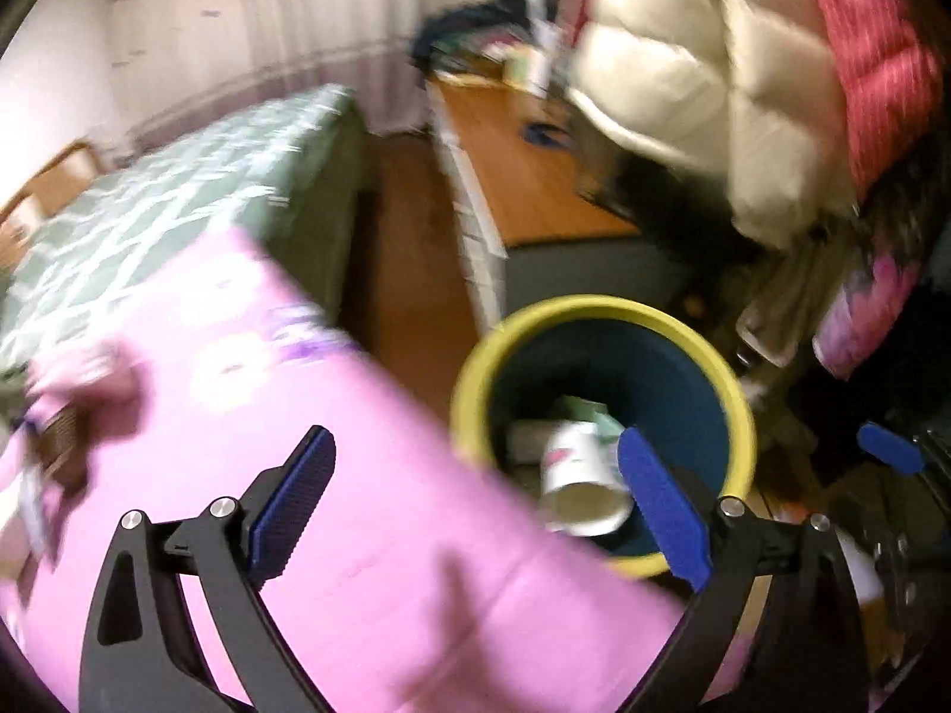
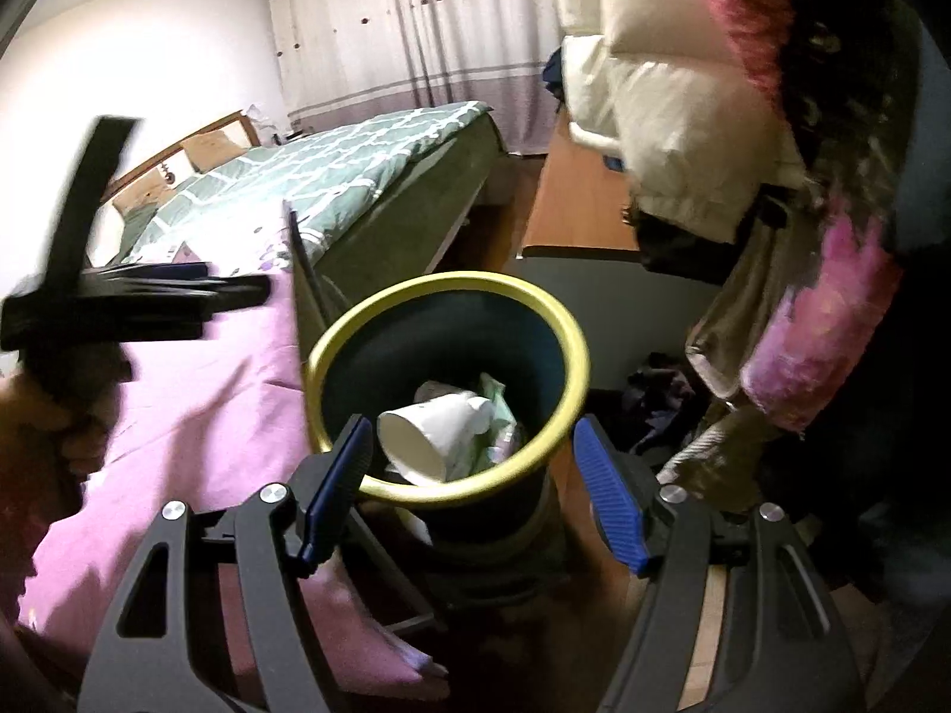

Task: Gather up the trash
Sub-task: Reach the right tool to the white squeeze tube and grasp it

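While tilted down over the bedside: two grippers, one bin, one cup. Left gripper [image 1: 478, 511] spread wide, blue pads clear of everything, nothing held between them; pink bedsheet [image 1: 333, 475] below its left finger, bin below its right. Right gripper [image 2: 472, 493] partly open, straddling the near side of the round dark-blue waste bin with a yellow rim [image 2: 333, 350]; whether its pads press on the bin wall cannot be told. One white paper cup [image 2: 434, 434] lying on its side inside the bin, on top of crumpled white and pale-green rubbish, long axis roughly level, open mouth turned toward the near-left rim in the right wrist view, base pointing away toward the far side. Same cup [image 1: 585, 475] blurred in the left wrist view, mouth facing the camera. Left gripper also visible from the right wrist, blurred, over the pink sheet. One bed with a green patterned cover [image 2: 333, 172] behind; one wooden tabletop [image 1: 523, 178] beside it; cream padded jacket [image 2: 683, 119] hanging at the right.
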Motion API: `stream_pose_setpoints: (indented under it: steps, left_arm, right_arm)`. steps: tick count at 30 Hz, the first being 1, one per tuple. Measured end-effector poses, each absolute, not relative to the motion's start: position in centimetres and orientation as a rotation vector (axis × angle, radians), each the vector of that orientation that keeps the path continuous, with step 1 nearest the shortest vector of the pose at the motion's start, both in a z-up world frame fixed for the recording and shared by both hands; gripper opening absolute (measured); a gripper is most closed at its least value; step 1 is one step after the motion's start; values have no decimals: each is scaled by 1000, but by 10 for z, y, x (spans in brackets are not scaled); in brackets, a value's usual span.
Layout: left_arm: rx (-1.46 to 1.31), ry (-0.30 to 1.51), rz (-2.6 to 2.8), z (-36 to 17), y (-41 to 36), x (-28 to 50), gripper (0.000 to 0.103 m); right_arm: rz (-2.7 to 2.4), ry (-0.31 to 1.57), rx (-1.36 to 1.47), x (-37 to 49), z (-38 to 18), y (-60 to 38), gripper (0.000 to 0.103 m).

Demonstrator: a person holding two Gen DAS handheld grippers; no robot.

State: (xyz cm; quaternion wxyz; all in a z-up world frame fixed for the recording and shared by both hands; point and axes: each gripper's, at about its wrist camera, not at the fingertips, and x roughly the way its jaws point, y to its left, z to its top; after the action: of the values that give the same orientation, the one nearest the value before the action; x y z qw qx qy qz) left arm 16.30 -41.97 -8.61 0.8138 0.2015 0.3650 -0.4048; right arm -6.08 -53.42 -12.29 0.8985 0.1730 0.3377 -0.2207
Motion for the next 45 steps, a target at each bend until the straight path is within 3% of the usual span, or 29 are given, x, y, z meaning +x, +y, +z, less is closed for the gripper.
stream_pose_setpoints:
  steps: [12,20,30,38,45]
  left_arm:
    - [146,649,-291,-65,-128,222,98]
    - [61,580,67,-89,-7,259,98]
    - [22,603,150,-111,23,266,98]
    - [-45,638,170,-114,28,265,98]
    - [-32,628,185,-114,23,264,98]
  right_arm:
    - [-288,698,245,32,-98,-465,67]
    - [-132,677,177,127,-75,-384,67]
    - [-7,699,192,275,-67,-293,65]
    - [-30,782,258,370,-91,-261,46]
    - [-50,838,296,407,-108,-254,43]
